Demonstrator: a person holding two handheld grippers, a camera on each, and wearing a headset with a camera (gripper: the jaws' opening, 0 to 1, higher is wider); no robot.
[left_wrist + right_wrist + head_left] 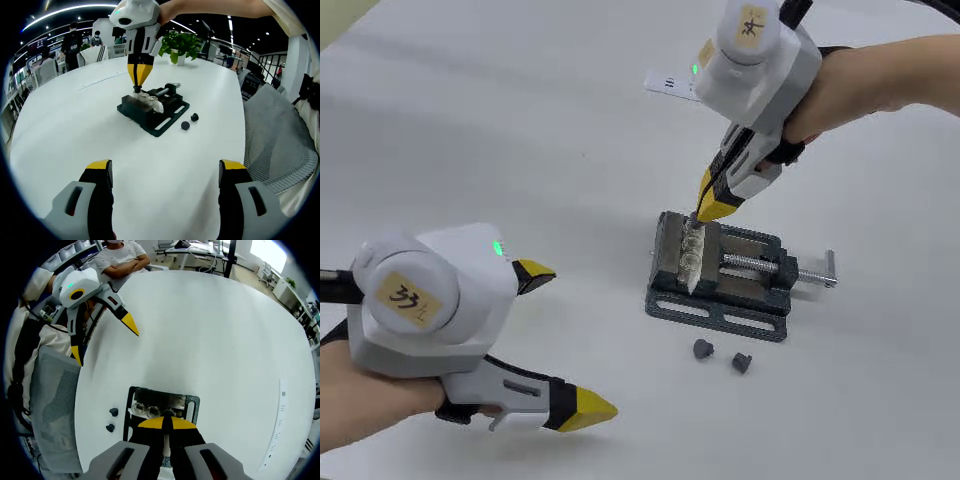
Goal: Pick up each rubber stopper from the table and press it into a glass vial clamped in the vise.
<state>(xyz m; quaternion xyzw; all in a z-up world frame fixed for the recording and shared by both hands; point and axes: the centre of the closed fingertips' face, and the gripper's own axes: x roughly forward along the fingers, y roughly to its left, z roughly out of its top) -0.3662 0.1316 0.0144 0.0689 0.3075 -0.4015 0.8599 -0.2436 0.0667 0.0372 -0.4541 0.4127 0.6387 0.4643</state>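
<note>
A black bench vise point(760, 285) point(167, 116) point(192, 404) stands on the white table and clamps a row of clear glass vials point(692, 255) point(144, 410). My right gripper point(706, 212) point(136, 86) point(165, 423) points down onto the far end of that row, shut on a small dark rubber stopper right above a vial mouth. Two more dark stoppers point(702, 349) point(741, 362) point(185, 126) point(194, 117) point(114, 412) point(110, 428) lie loose on the table just in front of the vise. My left gripper point(563, 340) point(165, 167) point(105, 337) is held open and empty, well to the left of the vise.
A white paper strip point(670, 83) point(277, 430) lies on the table beyond the vise. A grey mesh chair point(275, 140) stands at the table's edge, a potted plant point(180, 45) at the far side. A person point(120, 260) sits across the table.
</note>
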